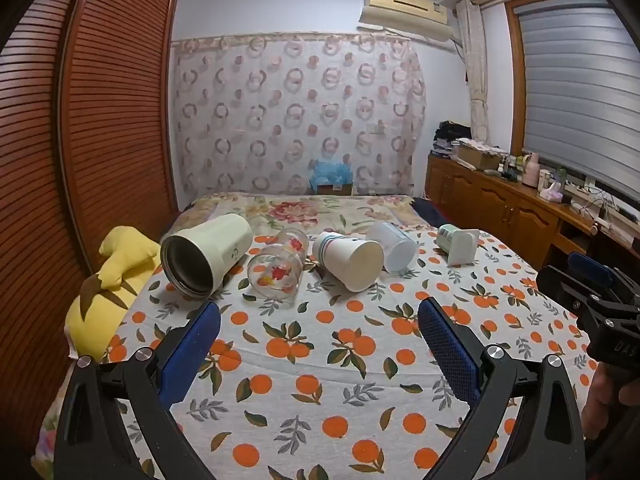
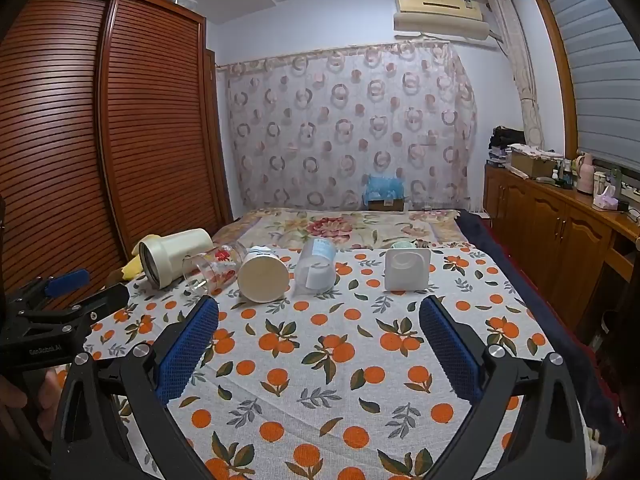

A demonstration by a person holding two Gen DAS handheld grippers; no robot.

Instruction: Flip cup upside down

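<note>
Left wrist view shows your left hand-held gripper (image 1: 319,334) spread wide with nothing between its blue, dimpled rubber pads (image 1: 202,330), hovering over a bed covered by a woven cloth (image 1: 320,380) printed with oranges and leaves. Take the clear glass cup (image 1: 277,266) with red leaf decals as your landmark: it lies on its side, mouth toward you. Just left of it lies a cream metal tumbler (image 1: 206,258); just right, a white paper cup (image 1: 349,261), then a frosted plastic cup (image 1: 394,246), then a mint cup with a square base (image 1: 457,241). Your right hand-held gripper (image 2: 319,330) is equally wide and empty. Its body reads "DAS"; the left one's reads "GenRobot.AI".
</note>
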